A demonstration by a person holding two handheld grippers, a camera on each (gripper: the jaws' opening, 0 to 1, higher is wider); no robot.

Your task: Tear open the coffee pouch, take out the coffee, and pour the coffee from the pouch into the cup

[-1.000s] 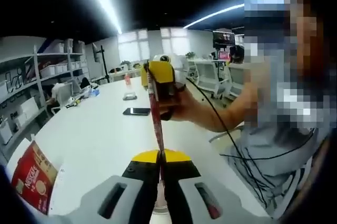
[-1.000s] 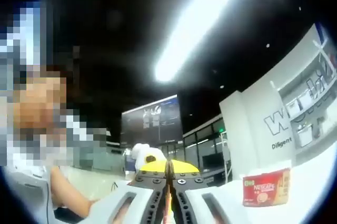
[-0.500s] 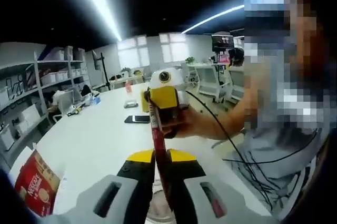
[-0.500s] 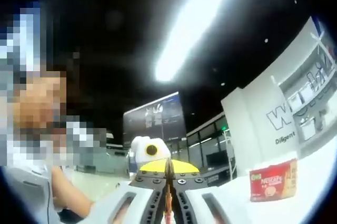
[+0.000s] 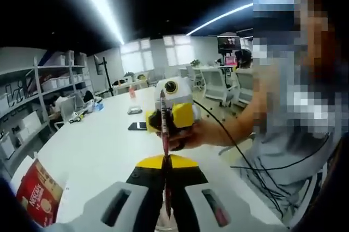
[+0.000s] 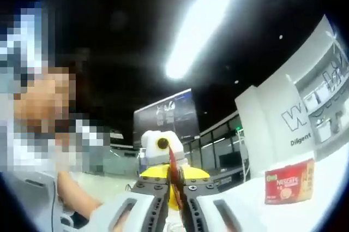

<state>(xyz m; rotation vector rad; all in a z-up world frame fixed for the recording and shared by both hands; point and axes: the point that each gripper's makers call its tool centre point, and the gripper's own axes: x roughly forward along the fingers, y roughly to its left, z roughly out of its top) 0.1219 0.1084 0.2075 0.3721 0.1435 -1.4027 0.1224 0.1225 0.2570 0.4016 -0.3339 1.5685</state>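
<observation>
Grippers are facing each other above a long white desk point(image 5: 103, 144) w/ a thin red coffee stick pouch point(image 5: 164, 134) stretched between them, seen edge-on. Left gripper point(image 5: 166, 167), yellow-tipped w/ black and grey jaws, is pinching the near end of the pouch; jaws are closed onto it w/ no visible gap. Right gripper point(image 5: 163, 118), yellow body w/ white top, is being held in a person's hand point(image 5: 188, 136) and is clamping the far end of the same pouch. In the right gripper view, the right gripper point(image 6: 175, 182) is gripping the pouch point(image 6: 172, 166) the same way, jaws pressed together on it, w/ the left gripper just behind.

Judgement: the tear step is under way; whether the pouch is open yet can't be told, since it's too thin and edge-on. To do it well, both ends should be kept pinched firmly near the top seam, and one end twisted or pulled across rather than straight apart, so the foil rips and doesn't slip. Pouch should be kept upright so powder isn't spilling. A clear, glass-like rim is peeking between the left jaws at bottom, poss. the cup, but can't be sure.

Red cardboard box point(image 5: 32, 194) is standing on the desk at left, reading "NESCAFE". It is also showing in the right gripper view point(image 6: 289, 182). White wall lettering point(image 6: 305, 117) is reading partly "Diligent".
</observation>
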